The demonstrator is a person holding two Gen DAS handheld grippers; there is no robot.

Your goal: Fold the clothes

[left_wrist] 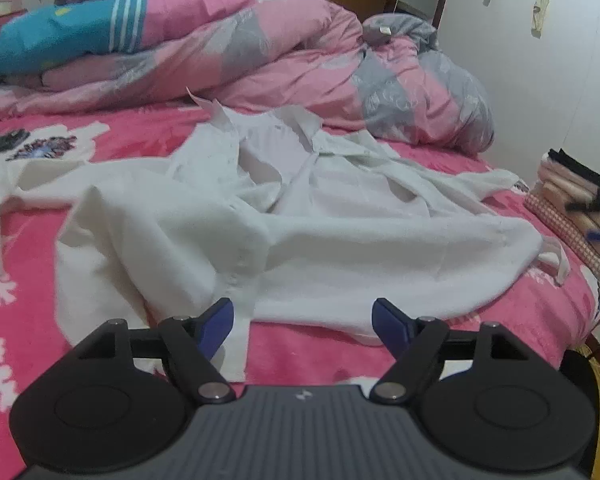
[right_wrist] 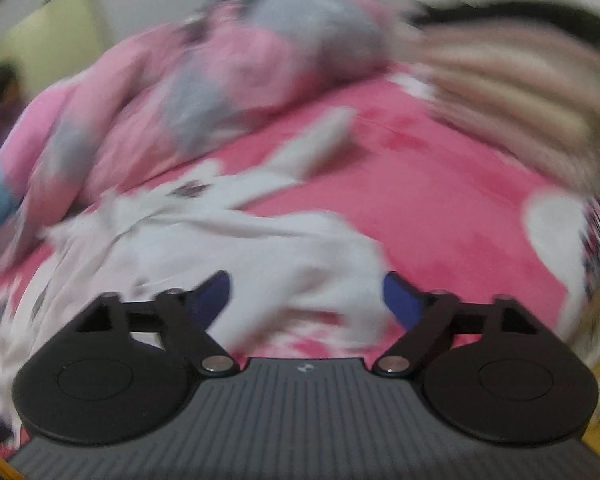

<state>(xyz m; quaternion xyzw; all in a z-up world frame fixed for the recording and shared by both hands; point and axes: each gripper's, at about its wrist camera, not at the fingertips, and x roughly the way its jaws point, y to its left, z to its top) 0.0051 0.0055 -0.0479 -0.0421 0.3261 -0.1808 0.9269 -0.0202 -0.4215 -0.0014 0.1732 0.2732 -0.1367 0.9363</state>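
A bed (left_wrist: 132,136) with a bright pink sheet filled both views. A pink and grey quilt (left_wrist: 260,52) lay bunched across the upper part of the left wrist frame, with a blue striped cloth (left_wrist: 60,36) on it at the upper left. At the right edge sat a stack (left_wrist: 572,200) of folded clothes. A white shirt (left_wrist: 340,248) lay rumpled and spread open across the middle of the frame, collar toward the quilt, hem toward the camera.

At the bottom centre, the left hand-held gripper (left_wrist: 303,318) stood well open, its blue fingers apart over the shirt's near hem, gripping nothing.

The right wrist view was heavily blurred. The shirt (right_wrist: 220,248) sprawled at lower left of that frame. The right hand-held gripper (right_wrist: 306,292) stood wide open above the cloth, pads clear of it.
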